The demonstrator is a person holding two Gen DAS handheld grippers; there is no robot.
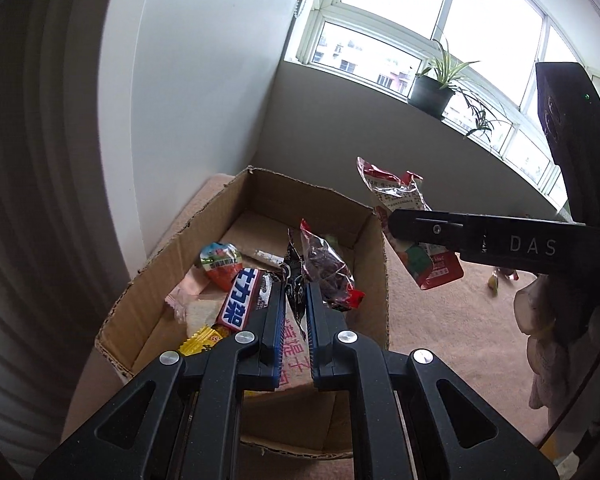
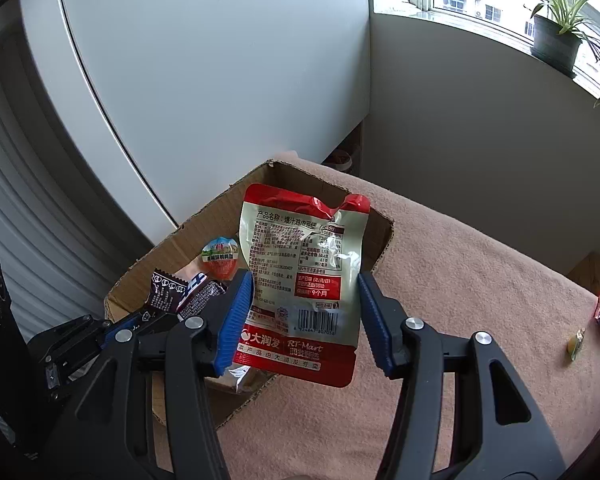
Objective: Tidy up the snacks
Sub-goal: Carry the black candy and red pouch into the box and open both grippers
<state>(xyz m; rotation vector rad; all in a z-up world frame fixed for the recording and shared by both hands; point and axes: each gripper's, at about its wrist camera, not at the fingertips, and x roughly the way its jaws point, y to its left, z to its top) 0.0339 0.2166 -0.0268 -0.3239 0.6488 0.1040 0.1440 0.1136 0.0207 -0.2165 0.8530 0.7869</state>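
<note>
I see a brown corrugated cardboard box (image 1: 260, 216), matt with ragged torn edges, on a pinkish-beige cloth cover (image 2: 460, 264) of soft, napped weave. The red-and-cream foil pouch (image 2: 304, 276) between my right gripper's fingers is glossy and crinkled. The ribbed blue pads (image 2: 236, 316) look rubbery; the black finger arms (image 1: 228, 392) matt plastic with shiny metal pins.
</note>
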